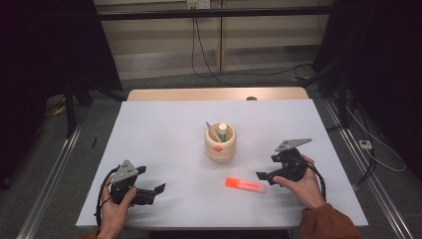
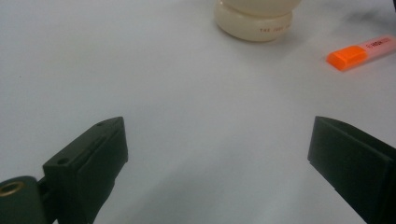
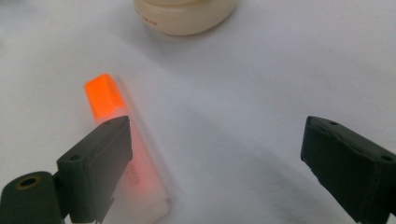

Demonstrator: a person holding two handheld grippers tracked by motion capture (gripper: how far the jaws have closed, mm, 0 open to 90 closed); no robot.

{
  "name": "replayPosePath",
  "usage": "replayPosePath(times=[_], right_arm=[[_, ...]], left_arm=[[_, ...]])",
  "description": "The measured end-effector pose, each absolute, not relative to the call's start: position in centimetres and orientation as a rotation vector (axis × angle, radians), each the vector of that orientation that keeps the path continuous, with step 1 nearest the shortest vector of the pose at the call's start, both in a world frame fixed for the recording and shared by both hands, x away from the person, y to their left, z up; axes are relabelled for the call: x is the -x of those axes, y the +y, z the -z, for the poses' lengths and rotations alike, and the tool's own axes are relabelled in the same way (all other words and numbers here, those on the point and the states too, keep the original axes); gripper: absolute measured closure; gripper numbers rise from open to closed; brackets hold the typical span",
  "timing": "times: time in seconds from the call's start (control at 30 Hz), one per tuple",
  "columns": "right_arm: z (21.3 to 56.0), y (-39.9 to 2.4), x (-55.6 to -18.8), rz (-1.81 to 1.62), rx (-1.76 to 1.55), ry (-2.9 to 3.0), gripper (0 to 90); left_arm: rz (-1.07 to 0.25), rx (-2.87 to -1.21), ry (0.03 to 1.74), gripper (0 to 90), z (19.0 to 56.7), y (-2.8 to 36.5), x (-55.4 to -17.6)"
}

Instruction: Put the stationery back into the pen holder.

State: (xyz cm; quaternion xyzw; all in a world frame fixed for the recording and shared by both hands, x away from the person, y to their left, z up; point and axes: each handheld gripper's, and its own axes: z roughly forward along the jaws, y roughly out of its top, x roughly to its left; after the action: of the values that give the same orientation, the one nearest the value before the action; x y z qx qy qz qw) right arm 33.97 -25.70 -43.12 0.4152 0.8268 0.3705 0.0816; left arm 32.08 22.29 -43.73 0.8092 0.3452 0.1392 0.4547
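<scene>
High view: right gripper point(image 1: 262, 177) sitting with jaws spread beside the orange highlighter point(image 1: 245, 185) lying flat, left gripper point(image 1: 158, 190) also spread.

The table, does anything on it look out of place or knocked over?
Only the orange highlighter stands out: it lies flat on the white table by the open right gripper, while other pens stand upright in the cream pen holder. Nothing looks spilled or damaged.
</scene>
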Motion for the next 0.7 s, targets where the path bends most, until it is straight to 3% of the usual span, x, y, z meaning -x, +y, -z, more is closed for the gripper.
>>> replayPosePath(times=[0.23,0.7], right_arm=[[42.2,-23.5,-32.7,-1.121,-1.084,2.560,10.9],[42.0,-21.1,-33.4,-1.087,-0.979,2.663,11.2]], left_arm=[[-0.344,-2.002,0.852,4.7,43.7,22.4,-32.1],[-0.339,-2.002,0.858,4.9,43.8,22.3,-32.2]])
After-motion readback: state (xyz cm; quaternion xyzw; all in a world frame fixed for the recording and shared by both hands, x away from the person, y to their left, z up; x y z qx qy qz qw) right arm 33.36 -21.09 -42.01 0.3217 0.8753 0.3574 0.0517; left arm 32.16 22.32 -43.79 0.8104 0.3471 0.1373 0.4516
